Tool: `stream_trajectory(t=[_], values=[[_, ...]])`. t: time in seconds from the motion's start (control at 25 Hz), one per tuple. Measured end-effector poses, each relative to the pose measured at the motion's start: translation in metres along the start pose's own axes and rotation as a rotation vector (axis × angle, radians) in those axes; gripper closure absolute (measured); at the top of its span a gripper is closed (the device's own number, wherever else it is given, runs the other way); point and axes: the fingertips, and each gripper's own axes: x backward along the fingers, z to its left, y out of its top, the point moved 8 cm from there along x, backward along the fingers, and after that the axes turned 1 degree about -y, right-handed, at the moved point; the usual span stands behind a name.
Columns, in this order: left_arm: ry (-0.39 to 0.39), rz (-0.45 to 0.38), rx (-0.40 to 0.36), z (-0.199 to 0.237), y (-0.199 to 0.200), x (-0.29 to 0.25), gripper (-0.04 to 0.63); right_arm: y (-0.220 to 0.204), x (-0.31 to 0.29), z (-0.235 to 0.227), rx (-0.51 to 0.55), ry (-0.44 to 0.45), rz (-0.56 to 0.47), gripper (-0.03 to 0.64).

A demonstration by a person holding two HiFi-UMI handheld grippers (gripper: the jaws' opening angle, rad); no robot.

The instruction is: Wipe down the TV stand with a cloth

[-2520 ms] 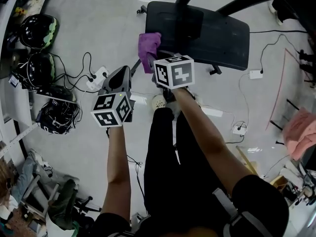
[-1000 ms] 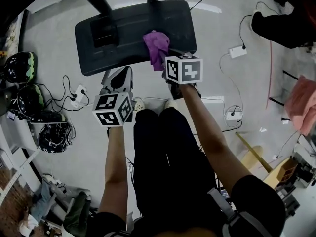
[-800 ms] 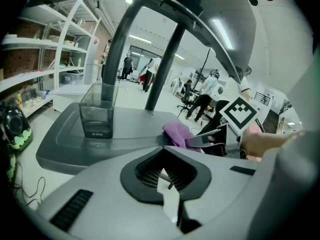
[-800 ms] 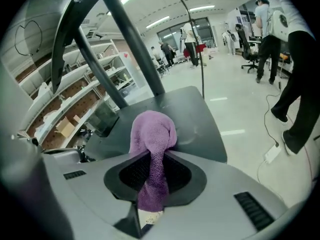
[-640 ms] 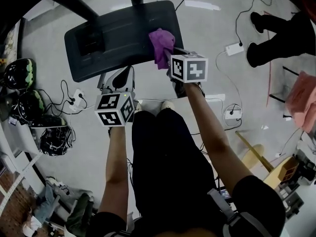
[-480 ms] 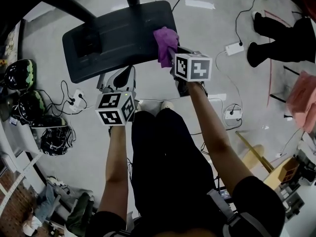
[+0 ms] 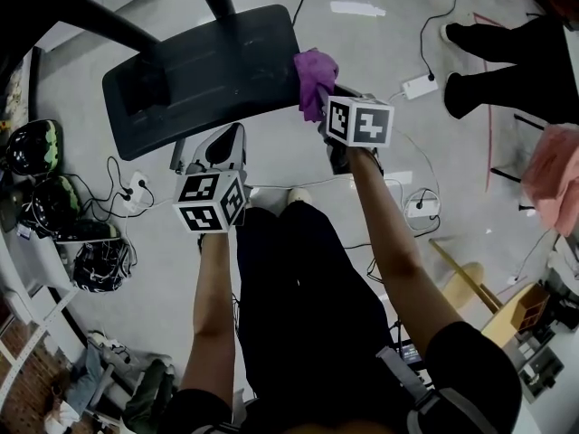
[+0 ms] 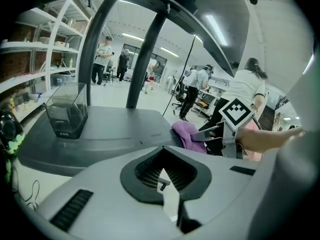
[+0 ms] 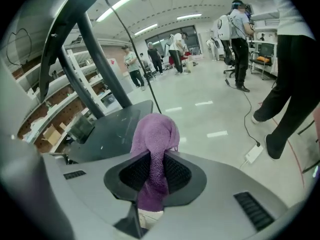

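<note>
The right gripper [image 9: 151, 176] clamps the purple cloth [image 9: 156, 131]; the left gripper [image 7: 220, 145] hangs closed and empty near the black TV stand base [image 7: 199, 75]. The cloth sits at its right edge; pressing it flat and sweeping leftward in overlapping strokes should clean best.

A pale grey floor [image 7: 158, 278] is strewn with cables [image 7: 122, 172] and a power strip [image 7: 419, 86]. Helmets [image 7: 29, 147] are lined along its left. White shelving [image 8: 35, 46] is lit by ceiling strips [image 9: 119, 3].
</note>
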Motion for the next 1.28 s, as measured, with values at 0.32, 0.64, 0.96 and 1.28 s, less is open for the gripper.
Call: stream_trajectory(t=[0.32,0.64,0.96,1.28], values=[[-0.007,-0.018,0.007,-0.013,-0.012,-0.001,0.591,-0.013,0.018,-0.026,-0.026,-0.053,-0.029,0.528],[-0.050,0.012,-0.010,0.001,-0.051,-0.004,0.591,-0.051,0.008,-0.023,-0.058,-0.080,-0.046,0.528],[-0.030,0.003,-0.008,0.059,-0.118,-0.020,0.591,-0.108,-0.048,-0.007,-0.002,-0.038,-0.065,0.528],[0.000,-0.033,-0.044,0.121,-0.184,-0.051,0.591,-0.145,-0.125,0.020,0.045,0.066,-0.165,0.528]])
